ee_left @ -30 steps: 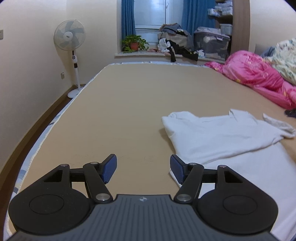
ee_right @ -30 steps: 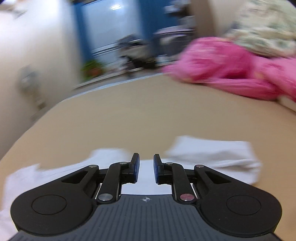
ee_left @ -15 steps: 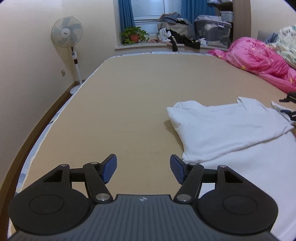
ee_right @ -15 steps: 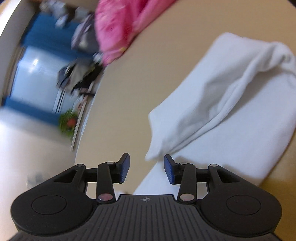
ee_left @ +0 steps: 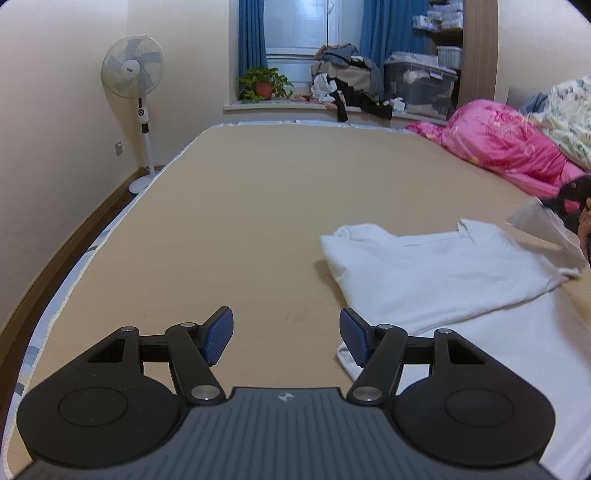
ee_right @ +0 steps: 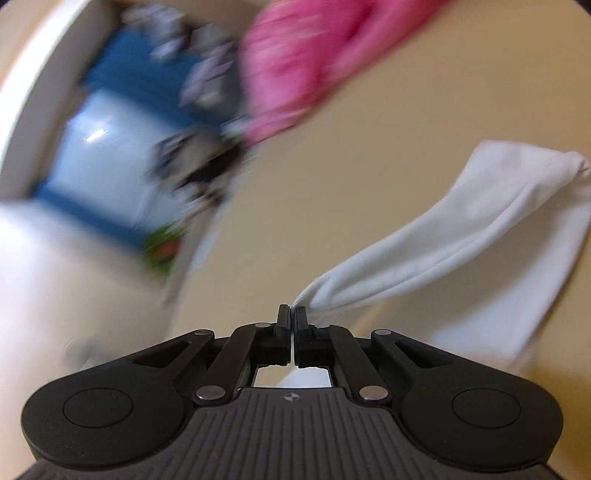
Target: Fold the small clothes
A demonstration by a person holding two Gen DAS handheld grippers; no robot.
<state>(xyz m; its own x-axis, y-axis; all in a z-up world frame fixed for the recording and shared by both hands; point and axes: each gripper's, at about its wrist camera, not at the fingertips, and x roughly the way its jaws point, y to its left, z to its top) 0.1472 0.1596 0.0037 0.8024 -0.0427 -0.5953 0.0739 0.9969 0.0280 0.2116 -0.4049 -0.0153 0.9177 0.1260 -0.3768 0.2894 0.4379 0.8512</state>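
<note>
Right now the white garment (ee_left: 439, 273) lies on the tan bed surface (ee_left: 258, 206), on the right half of it as the left wrist view shows. It is partly folded, with one layer lying over a wider white layer below. Its far right corner is lifted off the bed and stretched upward.

The right gripper (ee_right: 292, 314) has its two fingers pressed together, and a thin corner of the white cloth is pinched between them. From that point the cloth runs away to the right in a long tight fold. This view is tilted and the background is blurred. In the left wrist view only a dark part of this gripper shows at the right edge, beside the raised corner.

The left gripper (ee_left: 286, 336) hangs low over the bed with its blue pads (ee_left: 219, 334) wide apart. Nothing is between them. Its right pad is just beside the near edge of the garment, and whether it touches the cloth cannot be told.

Farther away, a pink quilt (ee_left: 506, 147) lies bunched at the right side of the bed. A white standing fan (ee_left: 133, 70) is by the left wall; a small mark at its centre is too small to read. On the window ledge stand a potted plant (ee_left: 264, 85), a pile of clothes (ee_left: 347, 81) and a clear storage box (ee_left: 421, 85) with an unreadable label. Blue curtains (ee_left: 384, 33) hang at the window.
</note>
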